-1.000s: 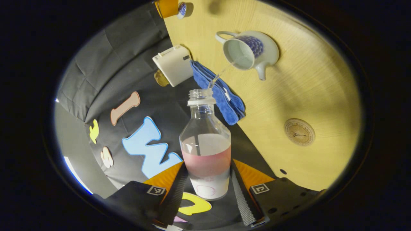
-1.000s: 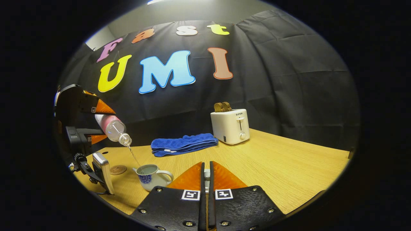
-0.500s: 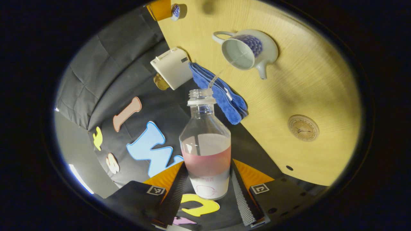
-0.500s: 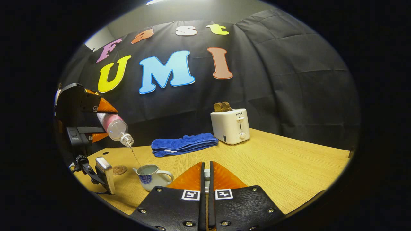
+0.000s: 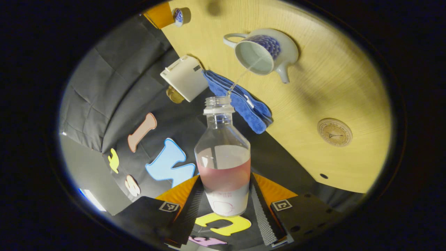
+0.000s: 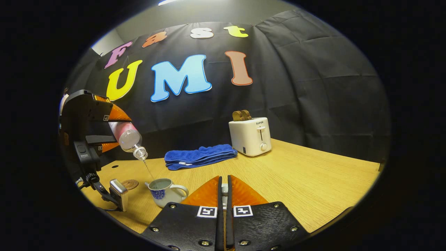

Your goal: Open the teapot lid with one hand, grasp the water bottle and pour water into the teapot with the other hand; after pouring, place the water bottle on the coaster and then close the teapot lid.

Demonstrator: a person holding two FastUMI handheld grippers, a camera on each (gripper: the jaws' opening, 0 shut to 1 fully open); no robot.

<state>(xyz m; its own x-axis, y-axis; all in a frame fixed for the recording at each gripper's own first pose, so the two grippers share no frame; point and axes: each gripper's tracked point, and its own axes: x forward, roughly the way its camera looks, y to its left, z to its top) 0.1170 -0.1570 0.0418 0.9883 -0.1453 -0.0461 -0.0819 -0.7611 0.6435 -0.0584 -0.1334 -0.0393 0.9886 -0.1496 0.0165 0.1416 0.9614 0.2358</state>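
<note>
Left gripper [image 5: 223,195] clamps tilted water bottle [image 5: 223,164]; thin stream enters open teapot [image 5: 263,54] at 1 o'clock: hold tilt steady over the mouth; right gripper [image 6: 223,190] pinches lid [image 5: 178,15].

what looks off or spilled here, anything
Nothing stands out. The left claw tips the water bottle and a thin stream lands inside the open teapot. No puddle shows on the table; the coaster sits bare.
</note>
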